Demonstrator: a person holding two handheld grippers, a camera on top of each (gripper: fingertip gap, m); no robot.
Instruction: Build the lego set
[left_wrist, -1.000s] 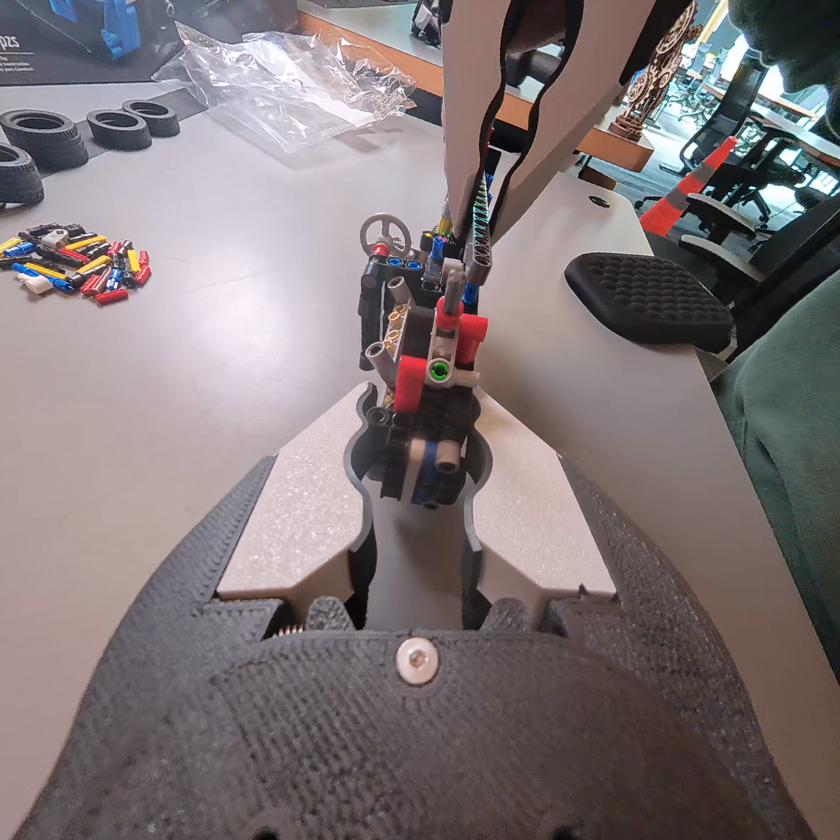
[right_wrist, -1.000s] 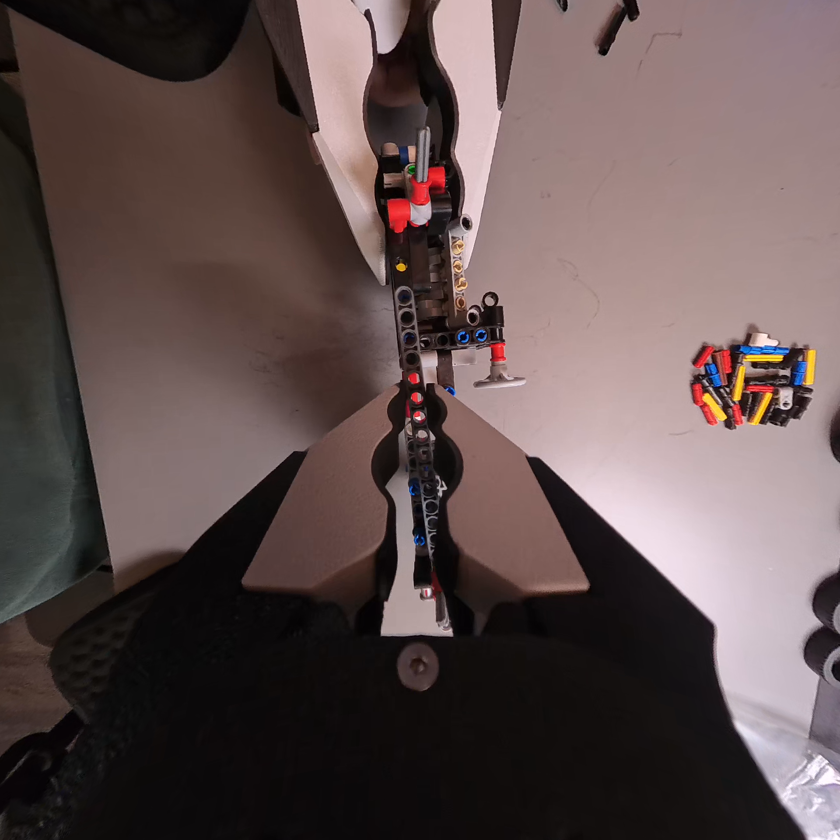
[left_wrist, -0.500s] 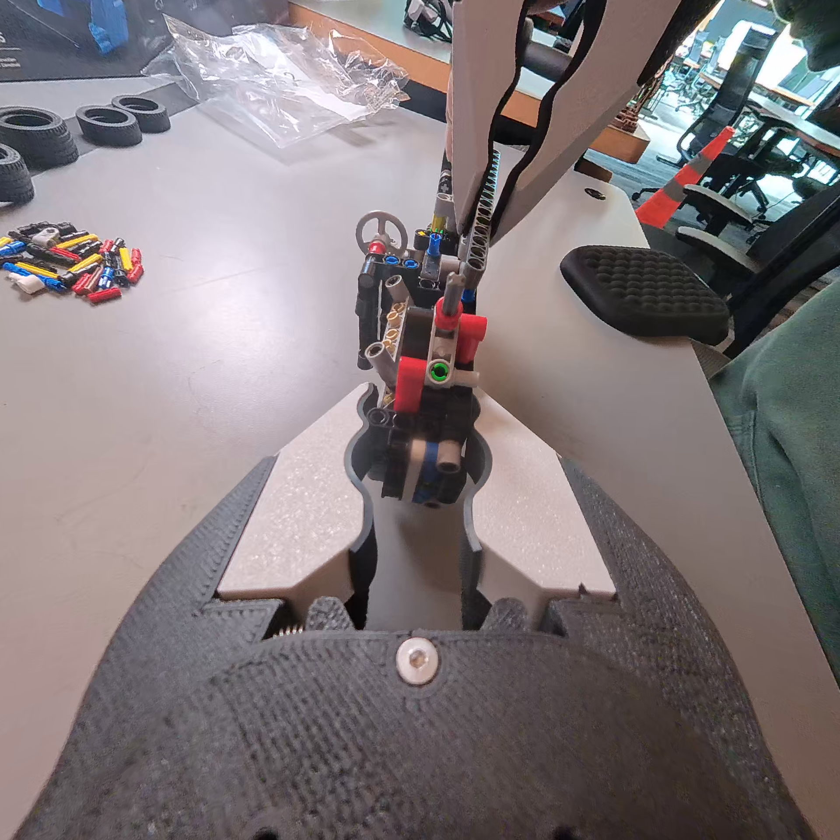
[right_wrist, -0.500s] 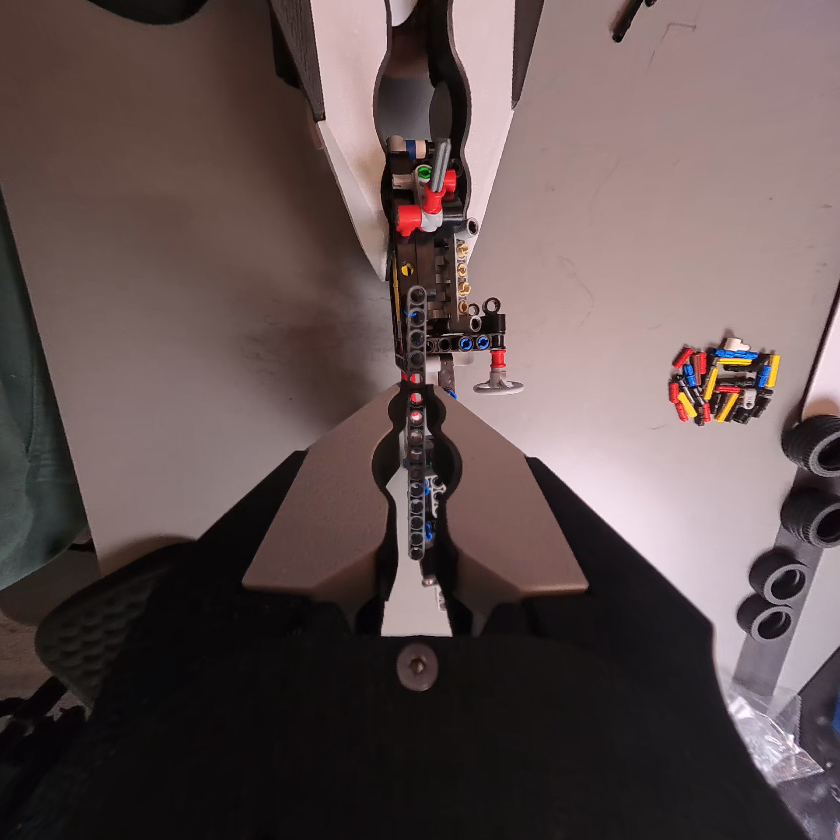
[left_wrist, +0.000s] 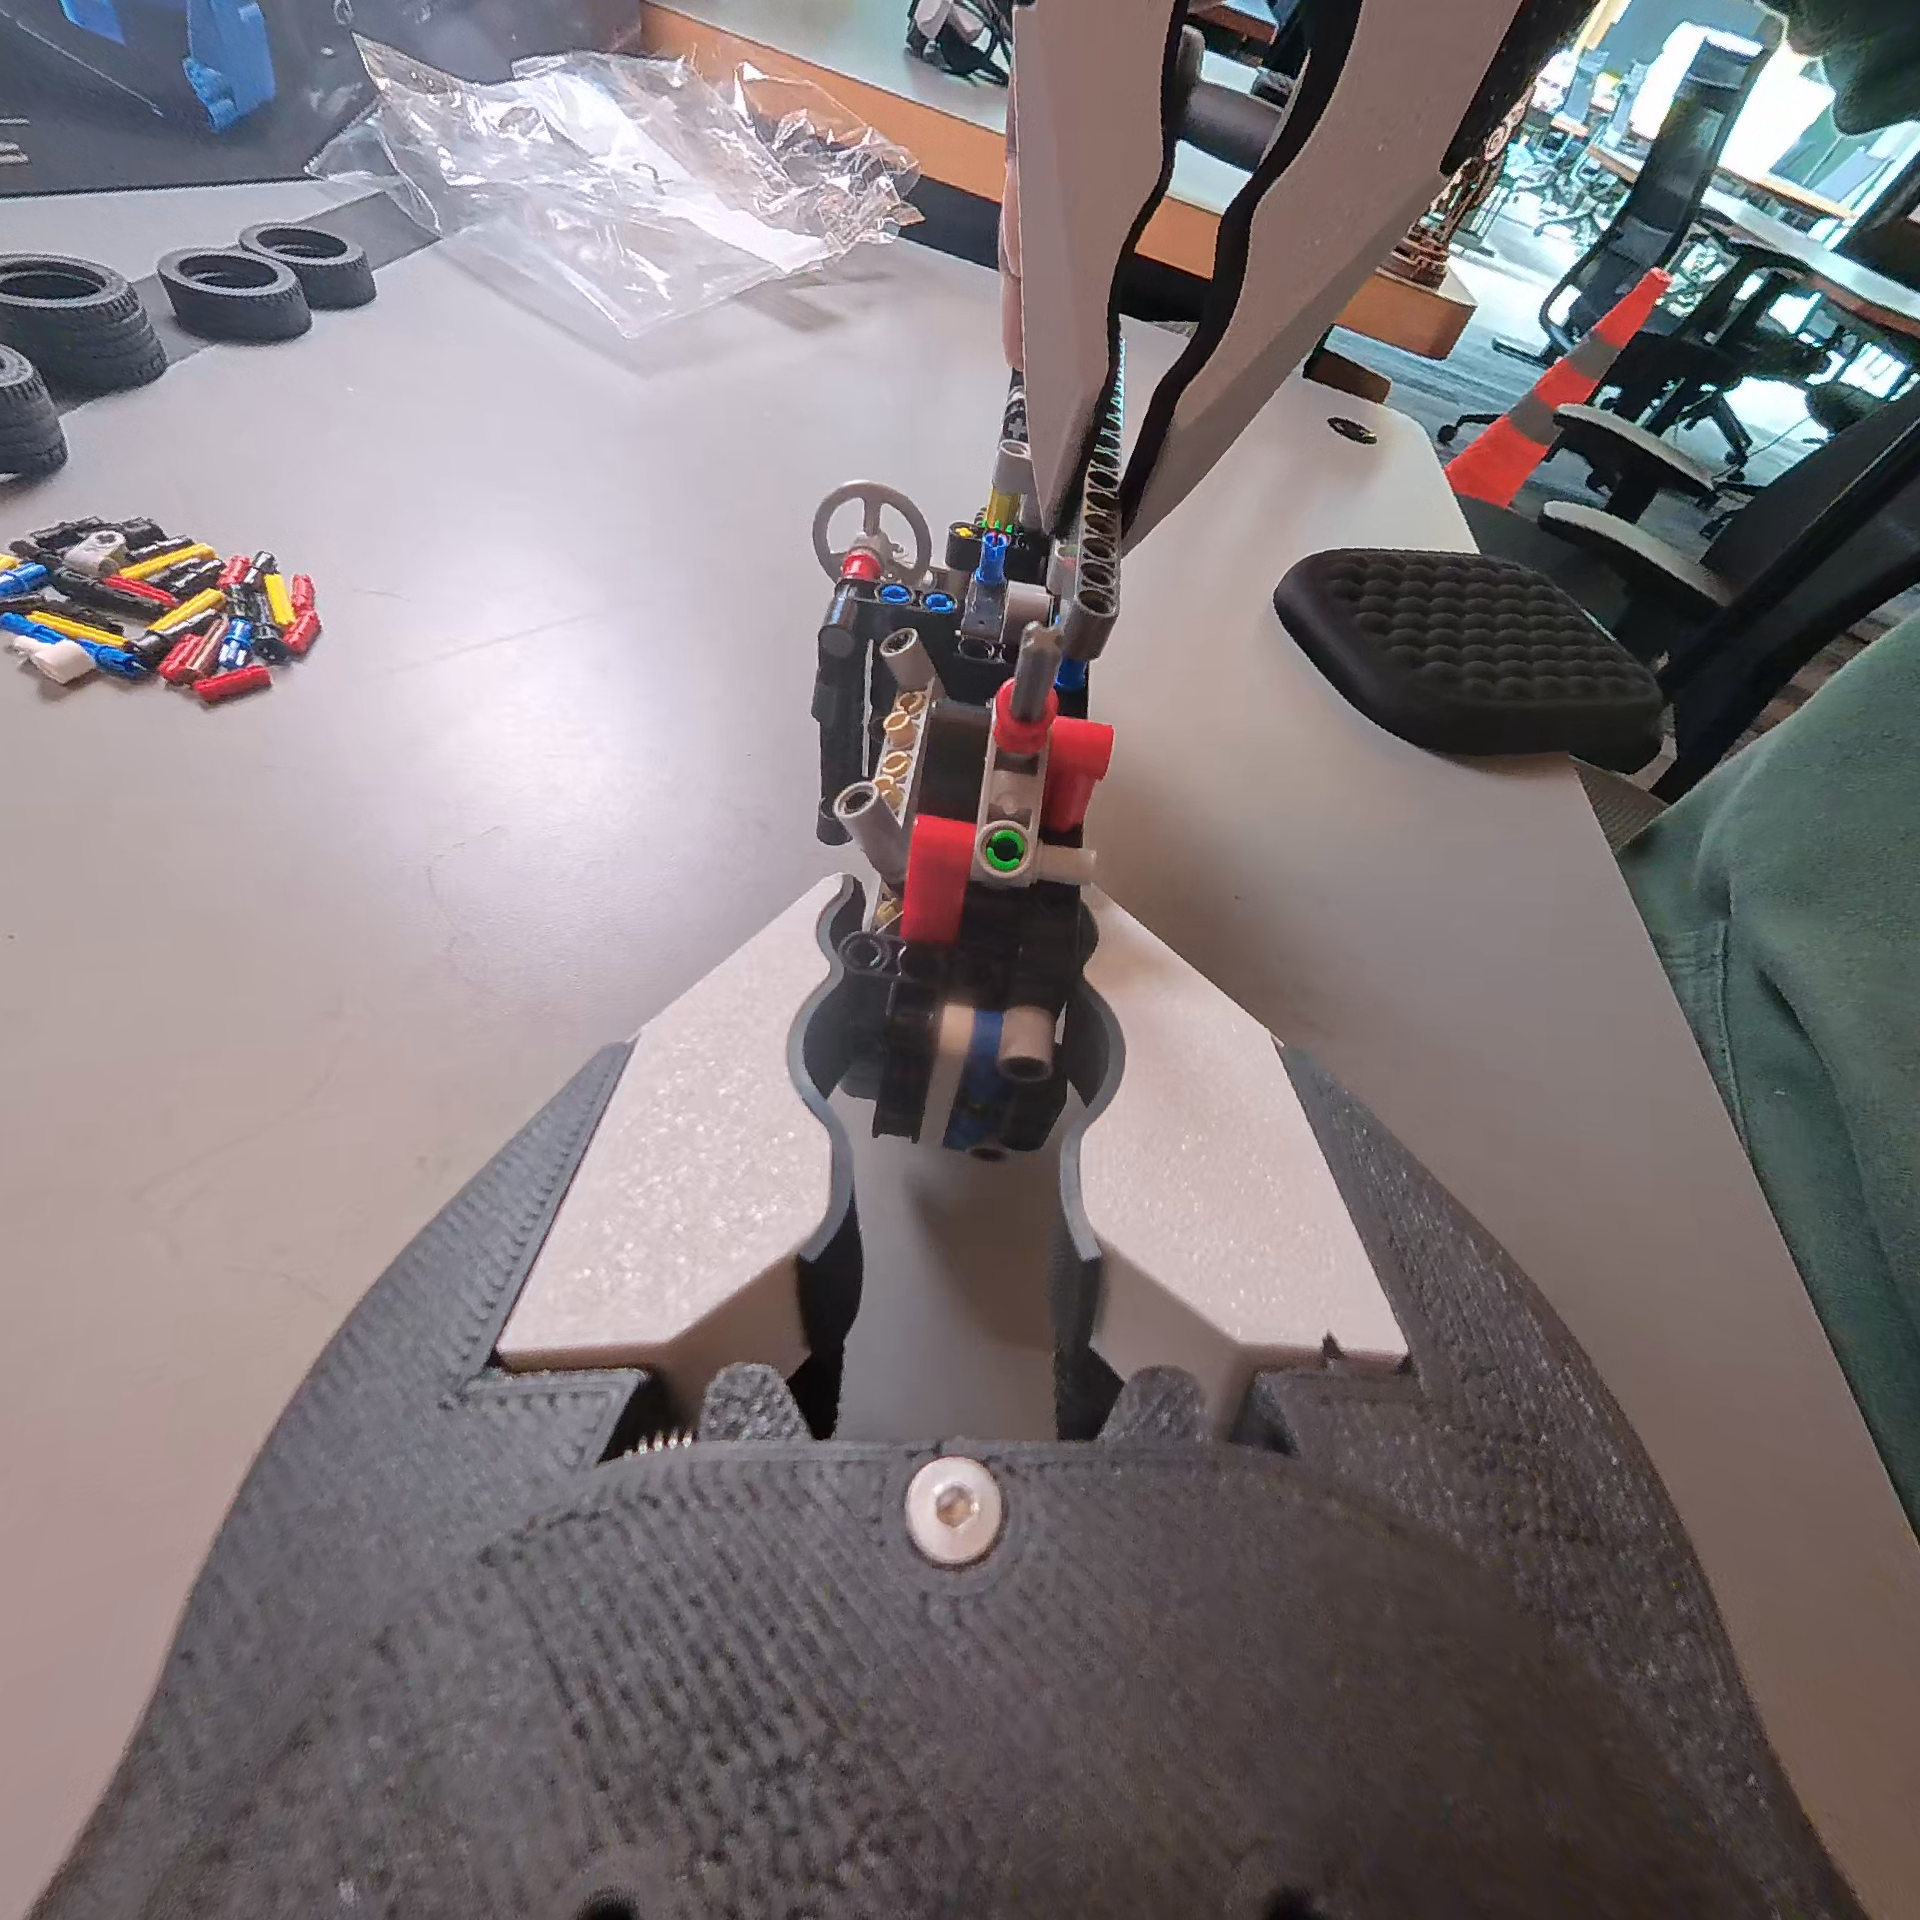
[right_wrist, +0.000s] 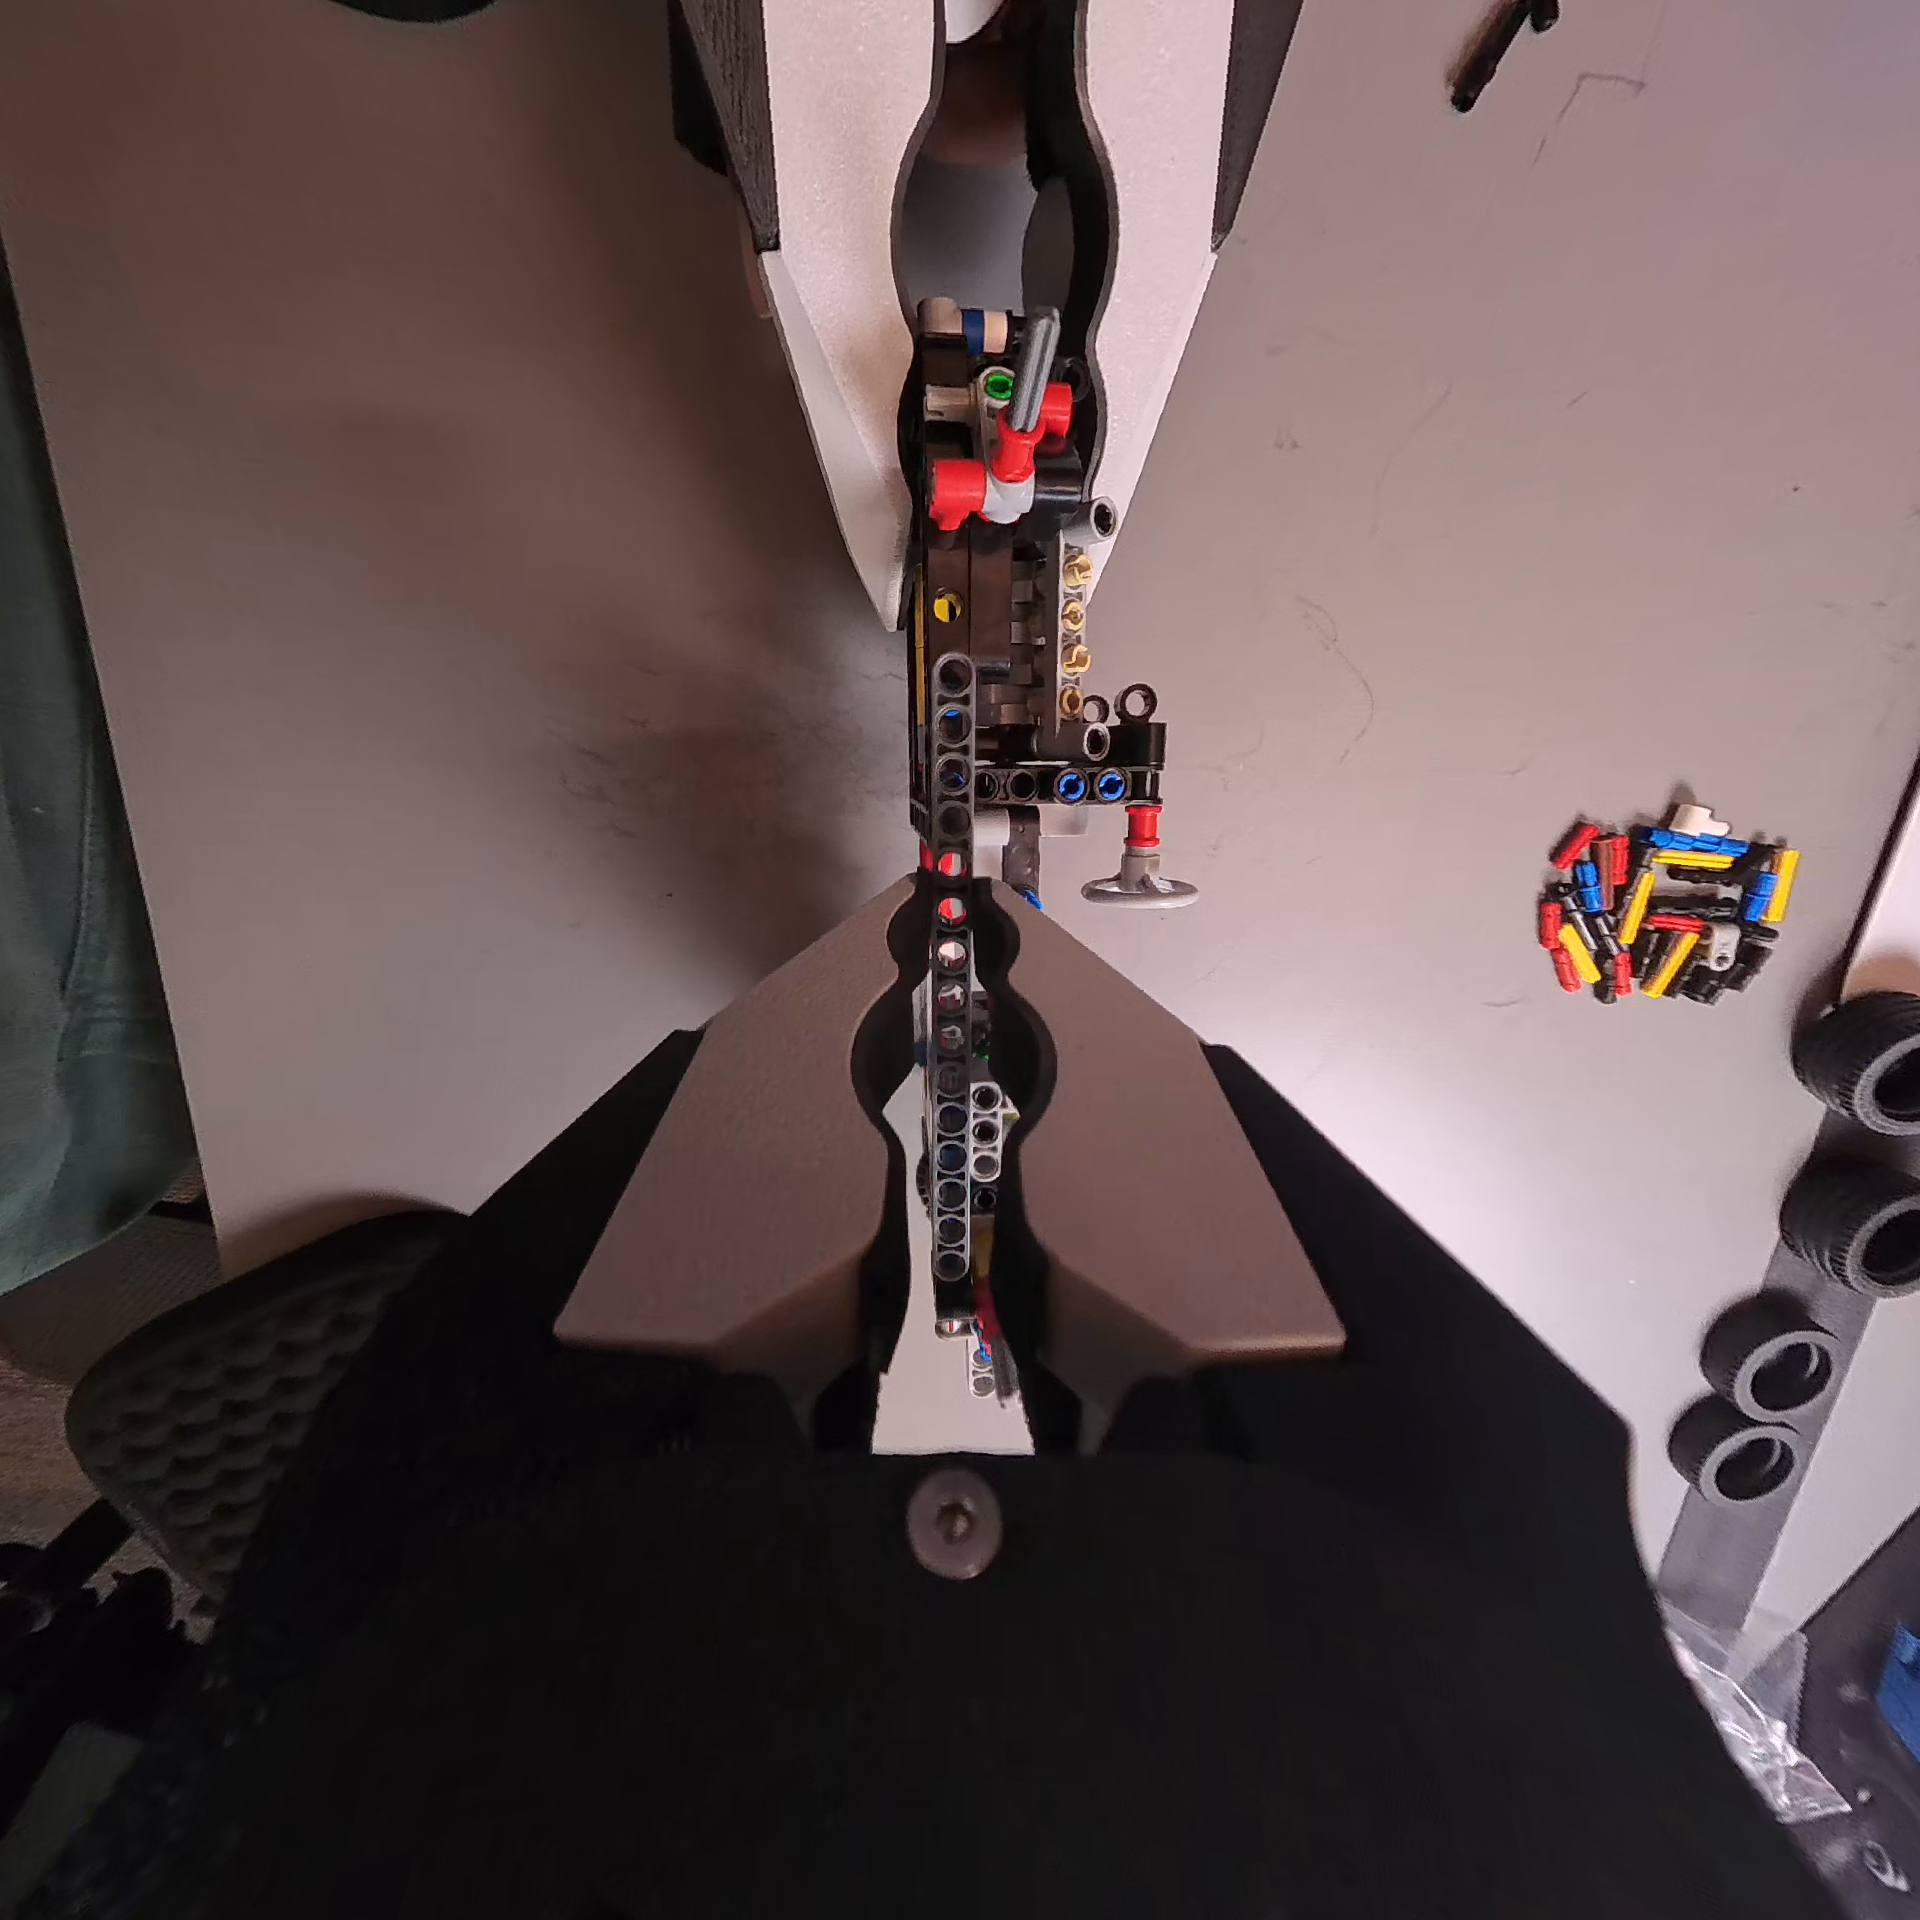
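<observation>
A partly built lego assembly (left_wrist: 977, 790) of black, red and grey parts, with a grey steering wheel (left_wrist: 881, 520), rests on the grey table (left_wrist: 468, 831). My left gripper (left_wrist: 961, 935) is shut on its near end. My right gripper (right_wrist: 954, 904) is shut on a long grey beam with holes (right_wrist: 951, 1039). The beam's far end lies along the assembly's (right_wrist: 1018, 623) side, over blue pins. In the left wrist view the right gripper (left_wrist: 1101, 416) comes down from above with the beam (left_wrist: 1096, 520). In the right wrist view the left gripper (right_wrist: 997, 416) is at the top.
A pile of small coloured pins (left_wrist: 156, 613) (right_wrist: 1662, 914) lies on the table. Black tyres (left_wrist: 83, 312) (right_wrist: 1860, 1143) and a clear plastic bag (left_wrist: 644, 177) lie beyond. A black textured pad (left_wrist: 1465, 644) sits at the table edge, beside a green sleeve (left_wrist: 1818, 935).
My right gripper has pulled back and up a little with the beam, so tyres now show in its view. The left gripper and the assembly have held still.
</observation>
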